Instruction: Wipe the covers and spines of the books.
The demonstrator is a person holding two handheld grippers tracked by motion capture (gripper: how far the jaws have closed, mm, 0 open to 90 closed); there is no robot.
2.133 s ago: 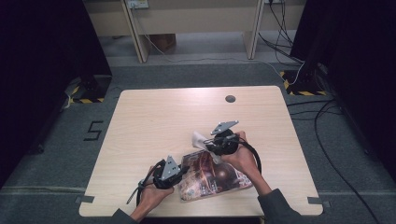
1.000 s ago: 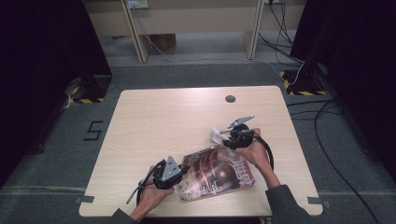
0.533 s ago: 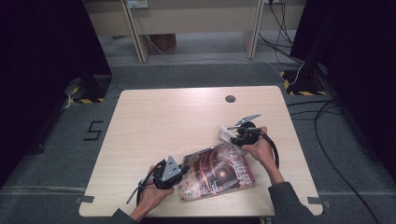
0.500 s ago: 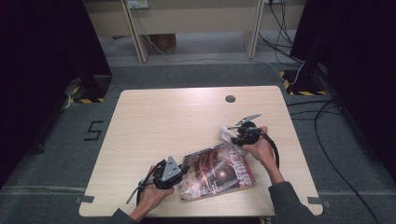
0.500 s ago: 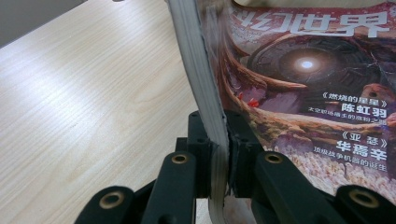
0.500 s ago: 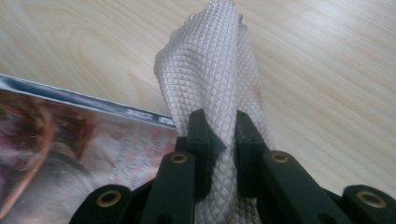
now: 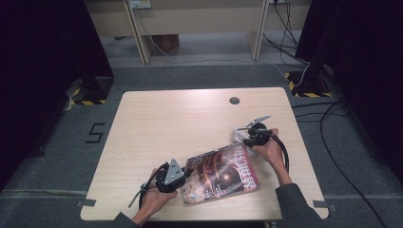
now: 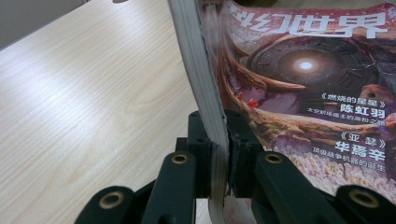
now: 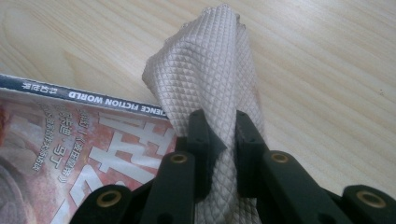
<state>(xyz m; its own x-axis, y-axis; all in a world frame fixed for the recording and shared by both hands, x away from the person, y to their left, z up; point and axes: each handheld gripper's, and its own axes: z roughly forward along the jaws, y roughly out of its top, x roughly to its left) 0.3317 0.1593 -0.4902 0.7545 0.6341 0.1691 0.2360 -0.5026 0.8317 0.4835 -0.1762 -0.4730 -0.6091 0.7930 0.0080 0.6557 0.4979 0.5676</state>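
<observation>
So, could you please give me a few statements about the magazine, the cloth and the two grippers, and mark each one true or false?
1. The left gripper is clamped on the edge of the glossy magazine with the reddish illustrated cover. True.
2. The right gripper is open and holds nothing. False: it is shut on a pale beige cloth with a diamond weave.
3. The magazine lies near the person's edge of the light wooden table. True.
4. The cloth lies spread flat over the middle of the cover. False: it is bunched in the jaws at the magazine's corner.
5. A dark round hole sits near the table's far edge. True.
</observation>
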